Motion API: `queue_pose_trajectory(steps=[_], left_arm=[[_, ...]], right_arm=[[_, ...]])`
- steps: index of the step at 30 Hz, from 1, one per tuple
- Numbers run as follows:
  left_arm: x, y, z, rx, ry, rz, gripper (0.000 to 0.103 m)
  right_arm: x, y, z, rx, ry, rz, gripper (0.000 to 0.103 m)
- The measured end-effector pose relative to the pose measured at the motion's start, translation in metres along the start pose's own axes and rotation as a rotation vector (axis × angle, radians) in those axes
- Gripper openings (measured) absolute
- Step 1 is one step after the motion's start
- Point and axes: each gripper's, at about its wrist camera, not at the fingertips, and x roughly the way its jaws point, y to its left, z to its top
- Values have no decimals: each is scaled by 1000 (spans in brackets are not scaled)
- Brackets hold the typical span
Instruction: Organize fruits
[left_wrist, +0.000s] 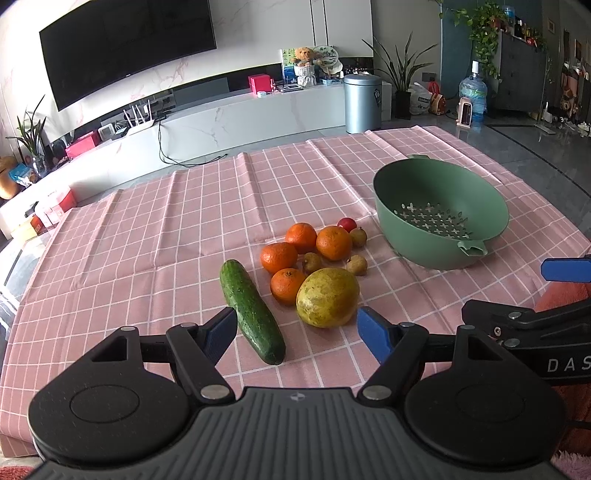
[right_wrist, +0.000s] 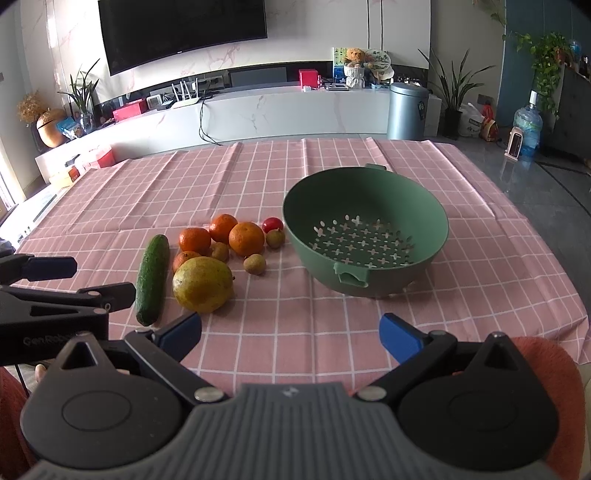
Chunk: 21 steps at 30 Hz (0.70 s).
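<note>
The desk (left_wrist: 147, 229) has a pink checked cloth on it. All the fruit sits in one bunch near the middle. There are four oranges (left_wrist: 333, 243), a big yellow pear (left_wrist: 327, 297), three small brown fruits (left_wrist: 357, 265), one little red tomato (left_wrist: 347, 223) and a long green cucumber (left_wrist: 251, 309). The cucumber lies just beside the pear. The green bowl (right_wrist: 295, 221) with holes in the bottom stands near the bunch, on its right side. Nothing is in it yet.

The left tool (left_wrist: 297, 332) is open wide and holds nothing. It hovers low over the near end of the cucumber and the pear. The right tool (right_wrist: 290, 332) is open wide too and holds nothing. It hovers over bare cloth, between the pear and the bowl.

I think the job is at its very start, and the next step is to pick one fruit and put it in the bowl.

To do it well, start with a fruit on the edge of the bunch, like the pear, so the others do not roll. Bring the tool down with one finger on each side of the fruit. The pear is fat, so keep the tool wide until it is around the middle. Squeeze gently, because fruit bruises. Lift straight up, carry it over the rim, and lower it in before letting go. The oranges are round and touch each other, so a bump could send one rolling.
</note>
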Motion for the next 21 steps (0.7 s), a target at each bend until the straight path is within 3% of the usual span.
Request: queue_pose_trajectory(steps=[21], left_arm=[[0,2,0,-4,7,-5,87]], right_arm=[[5,-1,-1,10,17,-6,98]])
